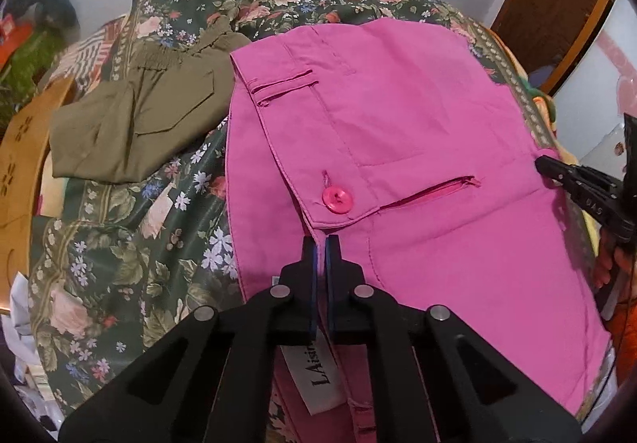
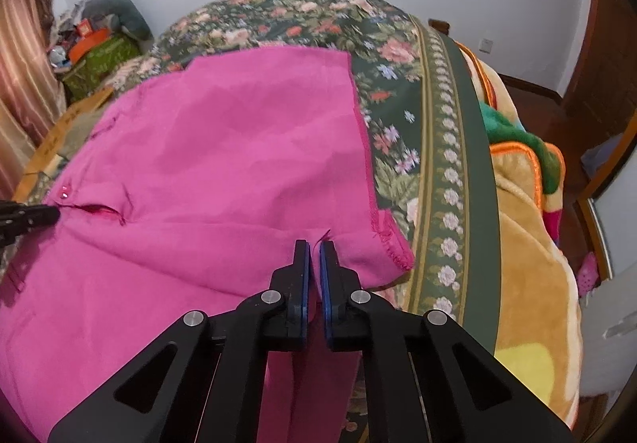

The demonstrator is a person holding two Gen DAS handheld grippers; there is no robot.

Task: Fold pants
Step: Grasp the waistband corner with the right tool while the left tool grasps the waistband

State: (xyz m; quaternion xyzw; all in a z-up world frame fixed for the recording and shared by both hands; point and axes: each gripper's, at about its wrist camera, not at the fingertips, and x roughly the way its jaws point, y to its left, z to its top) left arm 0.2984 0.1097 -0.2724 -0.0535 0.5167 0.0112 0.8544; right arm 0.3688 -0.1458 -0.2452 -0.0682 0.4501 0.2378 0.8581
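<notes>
The pink pants [image 1: 418, 148] lie spread on a bed under a floral bedspread [image 1: 131, 244], waistband end near the left wrist camera and a raw, fraying hem [image 2: 382, 240] toward the right. The left hand-held gripper [image 1: 321, 244] is pinched nearly closed on the waistband edge just below the pink button [image 1: 337, 200], with a white brand label [image 1: 318, 375] hanging under its fingers. The right hand-held gripper [image 2: 314, 247] is likewise narrowed onto a fold of pink cloth at the near edge, just beside the frayed hem. Each tool's black tip shows at the border of the other's view, touching the fabric. To the left of the pants, an olive-green garment [image 1: 131, 124] lies folded, just beside their edge; bare bedspread stretches beyond and to the left front. On the right, the bedspread's striped border runs to the bed's side, where a plush blanket [image 2: 529, 244] is heaped. The parts of the pants below both grippers are cut off from view, and the clutter [image 2: 99, 44] by the far wall is too blurred to identify.
</notes>
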